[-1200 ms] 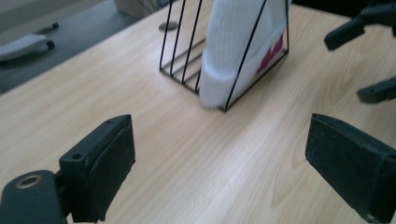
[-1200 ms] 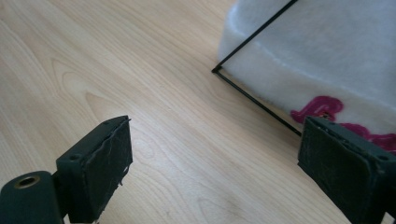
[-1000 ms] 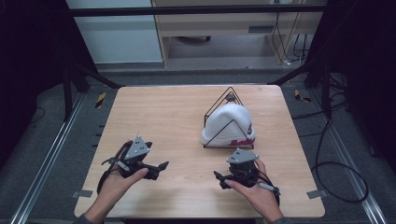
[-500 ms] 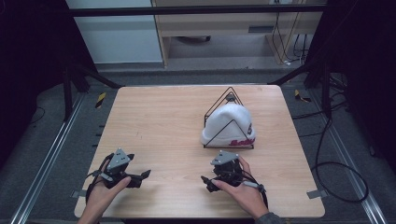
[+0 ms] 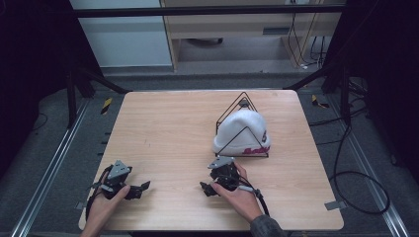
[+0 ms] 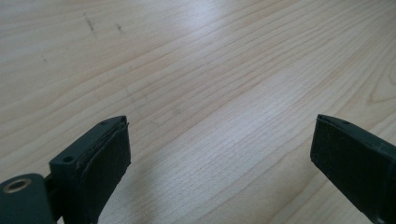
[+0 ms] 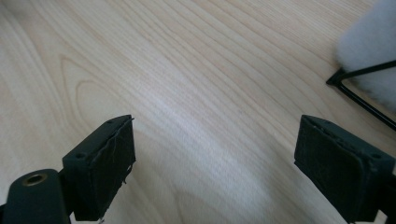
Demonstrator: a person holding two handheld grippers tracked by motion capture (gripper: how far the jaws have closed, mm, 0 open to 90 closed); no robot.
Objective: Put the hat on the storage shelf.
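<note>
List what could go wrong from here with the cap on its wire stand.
1. The cap sits loosely over a light wire stand; a sideways pull could drag or tip both.
2. The right gripper, jaws open and empty, lies close to the stand's base bar, so a jaw might snag the wire instead of the fabric.
3. The left gripper rests near the table edge, far from the cap, leaving the stand unsteadied.

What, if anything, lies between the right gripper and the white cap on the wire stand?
Nothing visible. Bare table separates the right gripper from the cap. Its jaws stand open with nothing between them. The stand frames the cap with black wire, one bar crossing its near face.
</note>
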